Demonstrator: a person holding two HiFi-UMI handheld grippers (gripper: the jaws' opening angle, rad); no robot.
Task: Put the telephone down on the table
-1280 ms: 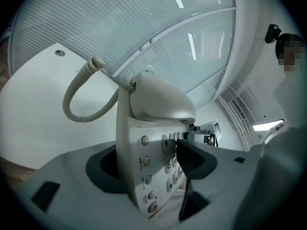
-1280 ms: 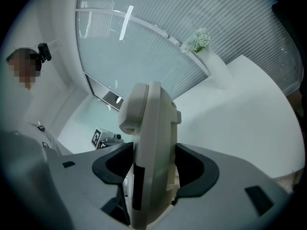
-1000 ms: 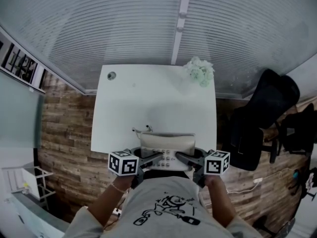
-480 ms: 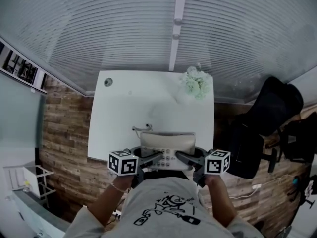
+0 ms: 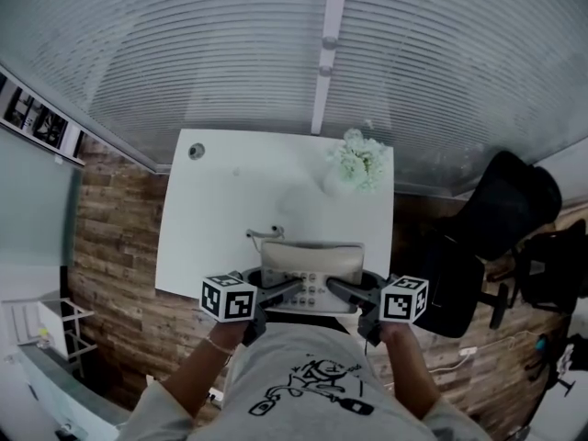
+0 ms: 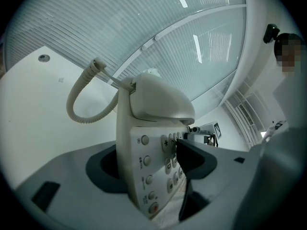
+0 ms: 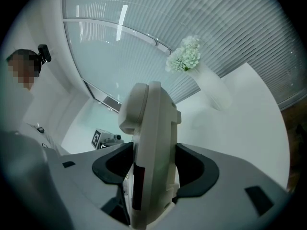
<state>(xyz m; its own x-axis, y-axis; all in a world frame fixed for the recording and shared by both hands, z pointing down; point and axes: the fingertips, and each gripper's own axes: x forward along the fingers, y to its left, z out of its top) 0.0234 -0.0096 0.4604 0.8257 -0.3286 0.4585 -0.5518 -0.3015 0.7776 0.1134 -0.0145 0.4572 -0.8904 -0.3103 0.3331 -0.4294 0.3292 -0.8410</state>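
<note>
The table (image 5: 230, 209) is mostly bare. Its middle and left half lie open to a gripper, with only a small round grommet (image 5: 196, 151) set flush in the far left corner. At the far right corner a vase of white flowers (image 5: 355, 163) takes up room. The telephone (image 5: 310, 265) and its coiled cord (image 5: 265, 236) occupy the near edge, clamped between the left gripper (image 5: 292, 288) and right gripper (image 5: 334, 288). Blinds (image 5: 230, 53) close off the far side, and a black office chair (image 5: 496, 214) stands off the right edge.

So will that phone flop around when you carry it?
The phone looks hard plastic, so probably stiff. Its cord curls in a loose loop, so likely floppy. The handset just sits on top; tipping might drop it.
</note>
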